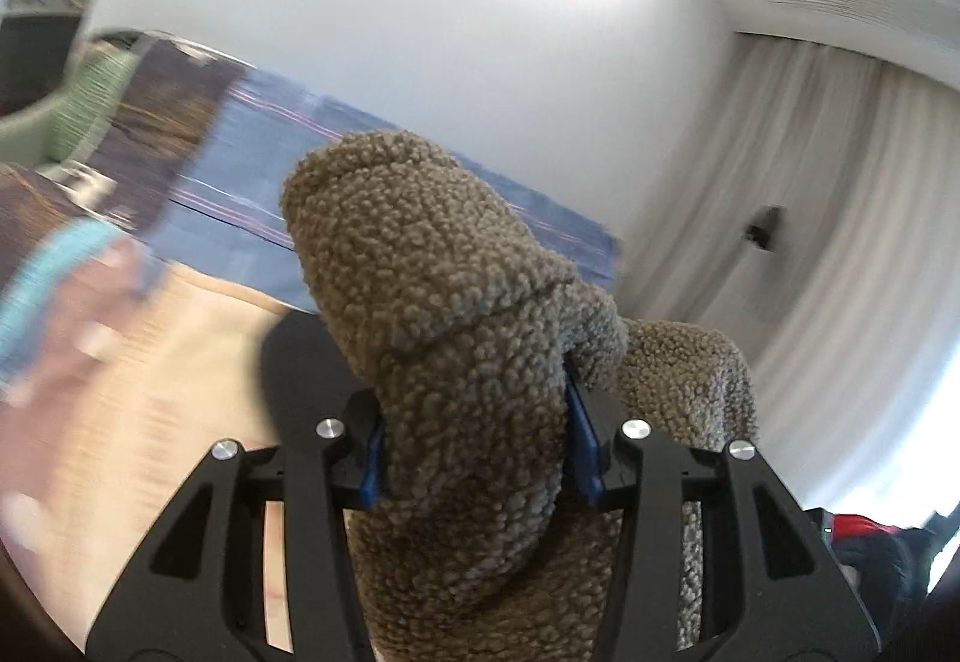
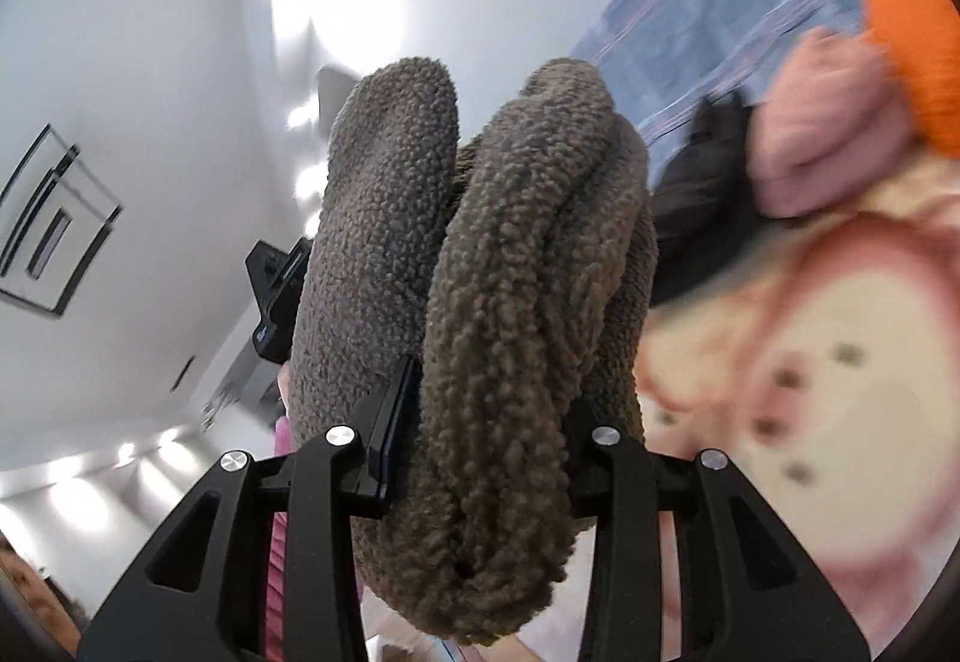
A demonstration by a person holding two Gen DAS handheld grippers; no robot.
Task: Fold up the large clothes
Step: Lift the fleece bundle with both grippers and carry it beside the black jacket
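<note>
Left wrist view showed the left gripper (image 1: 474, 458) with jaws pinching a thick roll of brown fleece garment (image 1: 444, 314), rising toward twelve o'clock; the right gripper (image 2: 480, 434) pinched another bunch. So bulky a bite could slip free mid-lift.

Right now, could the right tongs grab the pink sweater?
Probably not yet. The right tongs are already shut on the brown fleece, which fills them; the pink sweater lies off to the side.
</note>
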